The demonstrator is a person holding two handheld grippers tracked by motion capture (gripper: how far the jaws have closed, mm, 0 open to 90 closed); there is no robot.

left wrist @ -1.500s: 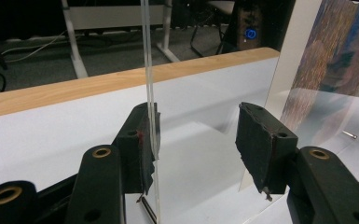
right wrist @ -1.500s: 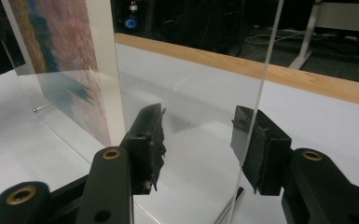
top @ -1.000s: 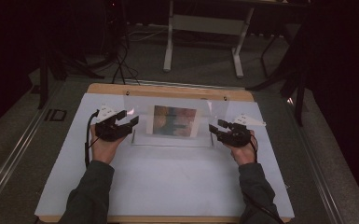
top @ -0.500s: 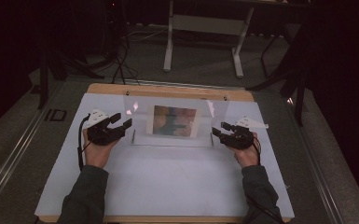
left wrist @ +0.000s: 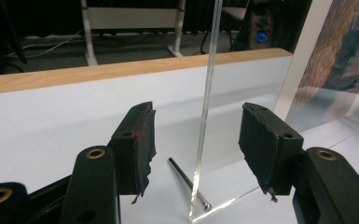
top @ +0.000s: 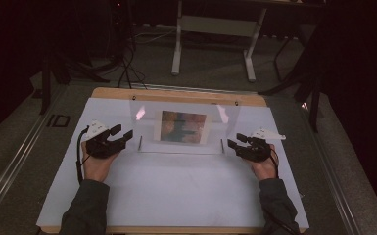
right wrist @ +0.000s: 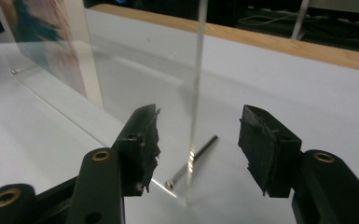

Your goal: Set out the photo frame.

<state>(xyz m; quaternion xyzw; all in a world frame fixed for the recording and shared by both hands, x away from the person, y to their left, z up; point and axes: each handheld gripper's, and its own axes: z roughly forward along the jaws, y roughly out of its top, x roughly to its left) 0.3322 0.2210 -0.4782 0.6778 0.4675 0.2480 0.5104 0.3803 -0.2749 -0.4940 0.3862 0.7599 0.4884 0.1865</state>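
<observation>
A clear acrylic frame stands upright at the table's middle, holding a colourful picture. My left gripper is open a little to the left of the frame's left edge. In the left gripper view that clear edge rises between the jaws, with a metal pin at its foot. My right gripper is open just right of the frame's right edge. The right gripper view shows that edge between the jaws and another pin on the table.
A white sheet covers the wooden table. Behind the table stand a white-legged bench and dark stands with cables on the floor. The frame's clear base plate lies flat on the table.
Both grippers have drawn outward from the frame's sides, the left one farther left and slightly nearer me. The frame has stayed in place.
</observation>
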